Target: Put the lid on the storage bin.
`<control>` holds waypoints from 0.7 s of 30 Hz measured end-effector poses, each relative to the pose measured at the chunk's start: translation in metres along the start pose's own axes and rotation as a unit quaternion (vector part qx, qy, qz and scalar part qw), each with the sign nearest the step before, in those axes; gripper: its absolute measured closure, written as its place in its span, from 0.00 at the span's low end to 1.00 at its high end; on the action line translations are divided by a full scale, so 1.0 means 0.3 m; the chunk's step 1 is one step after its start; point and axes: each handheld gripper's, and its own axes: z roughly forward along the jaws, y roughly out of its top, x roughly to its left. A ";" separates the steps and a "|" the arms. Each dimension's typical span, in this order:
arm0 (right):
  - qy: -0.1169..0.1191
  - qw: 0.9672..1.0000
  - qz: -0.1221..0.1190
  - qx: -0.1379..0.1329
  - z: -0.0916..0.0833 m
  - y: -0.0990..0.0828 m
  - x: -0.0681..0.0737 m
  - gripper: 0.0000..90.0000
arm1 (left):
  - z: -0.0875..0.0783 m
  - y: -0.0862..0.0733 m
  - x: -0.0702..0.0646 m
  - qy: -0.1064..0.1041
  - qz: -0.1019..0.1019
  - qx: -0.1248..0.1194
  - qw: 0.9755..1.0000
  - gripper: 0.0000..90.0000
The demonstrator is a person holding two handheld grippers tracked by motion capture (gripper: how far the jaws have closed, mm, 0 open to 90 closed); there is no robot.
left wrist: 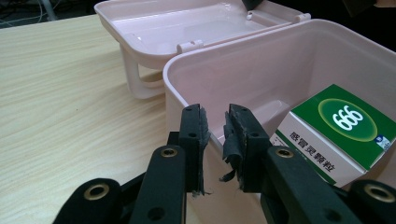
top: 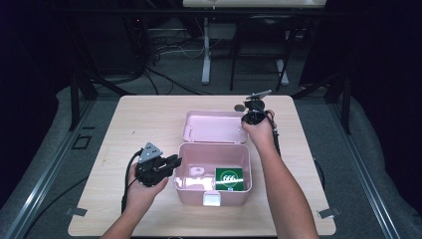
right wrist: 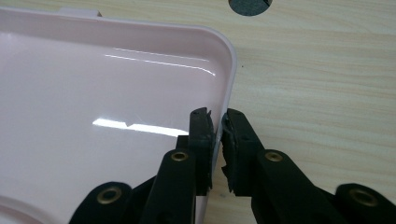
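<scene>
The left gripper [left wrist: 215, 135] sits at the left wall of the pink box [top: 190, 188], its jaws straddling that rim, clamped on it. Inside the box, at its right end, lies a green medicine carton [top: 229, 179]. Behind the box, the open lid [top: 211, 128] lies flat on the table [top: 139, 119]; the right gripper [right wrist: 217, 133] pinches the lid's right edge

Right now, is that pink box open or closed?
Open. The pink box has its lid swung flat onto the table behind it, baring a green carton inside.
</scene>
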 end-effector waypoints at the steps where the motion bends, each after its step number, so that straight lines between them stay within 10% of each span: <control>1: -0.001 1.000 0.001 0.001 -0.004 0.001 -0.001 0.92 | 0.000 0.000 0.000 0.000 0.000 0.000 1.000 0.84; 21: 0.024 0.999 0.017 -0.033 -0.089 0.014 -0.009 0.95 | 0.003 0.000 0.001 0.001 -0.001 -0.002 1.000 0.85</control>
